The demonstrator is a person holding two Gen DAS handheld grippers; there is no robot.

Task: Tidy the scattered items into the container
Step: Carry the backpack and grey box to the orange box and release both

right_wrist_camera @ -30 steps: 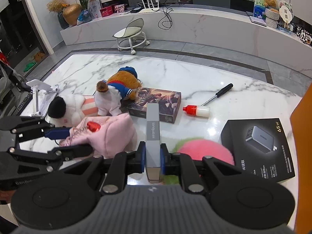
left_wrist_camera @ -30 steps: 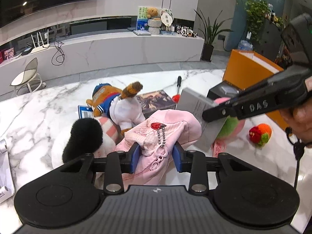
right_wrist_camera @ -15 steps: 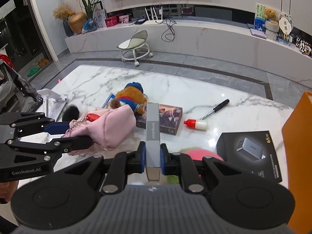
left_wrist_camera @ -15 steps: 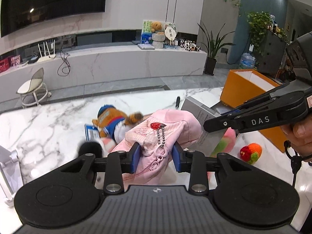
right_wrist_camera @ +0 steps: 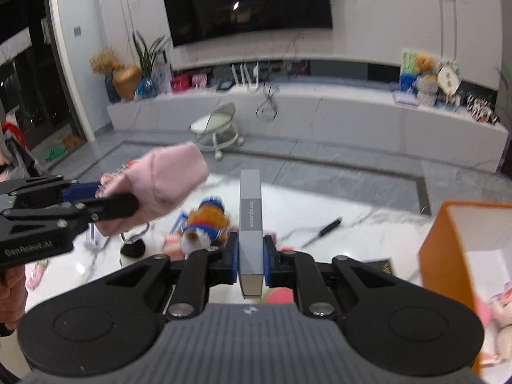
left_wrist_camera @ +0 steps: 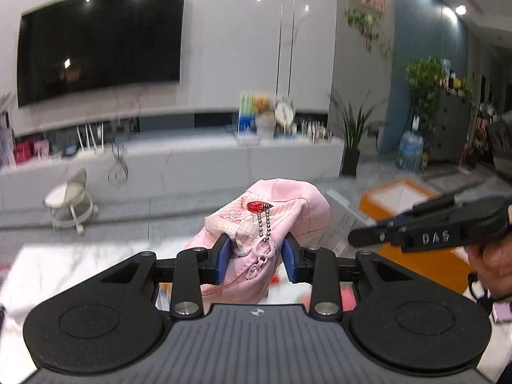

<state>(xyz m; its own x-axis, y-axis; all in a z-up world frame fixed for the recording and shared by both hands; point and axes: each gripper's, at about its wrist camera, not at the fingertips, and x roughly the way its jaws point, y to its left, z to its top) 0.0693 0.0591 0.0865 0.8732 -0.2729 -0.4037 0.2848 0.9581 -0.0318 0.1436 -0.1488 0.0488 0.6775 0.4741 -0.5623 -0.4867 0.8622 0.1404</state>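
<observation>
Both grippers have risen since the earlier frames: the pink hat (left_wrist_camera: pixel 272 220) and the grey box (right_wrist_camera: pixel 251 224), held low over the marble worktop (right_wrist_camera: pixel 320 214) a second ago, now ride well above it, with the TV wall filling the upper half of each view.

Seen from the left wrist, the left gripper (left_wrist_camera: pixel 256 256) has its blue-padded fingers (left_wrist_camera: pixel 222 257) closed on the hat's ribbed edge, and a ball chain with a red charm (left_wrist_camera: pixel 256 206) hangs down the fabric between them. From the right wrist the same hat shows at centre left of the frame, bunched past the left gripper's black fingers.

At lower centre of its own view, the right gripper (right_wrist_camera: pixel 251 262) pinches the slim grey box edge-on, upright, its narrow printed face toward the camera.

An orange container (right_wrist_camera: pixel 448 256) stands at the right edge of the right wrist view, its pale inside open to the top; in the left wrist view it sits at centre right, behind the right gripper's arm marked "DAS".

Below the held items, scattered on the worktop, lie a brown plush toy in blue and white (right_wrist_camera: pixel 208 224), a black-handled screwdriver (right_wrist_camera: pixel 323 227) to the right of the box, and a black box (right_wrist_camera: pixel 380 264) of which only a corner shows. Other small things there are too blurred to name.

A white stool (right_wrist_camera: pixel 217 128) stands on the grey floor beyond, before the long white TV bench (right_wrist_camera: pixel 320 108).
</observation>
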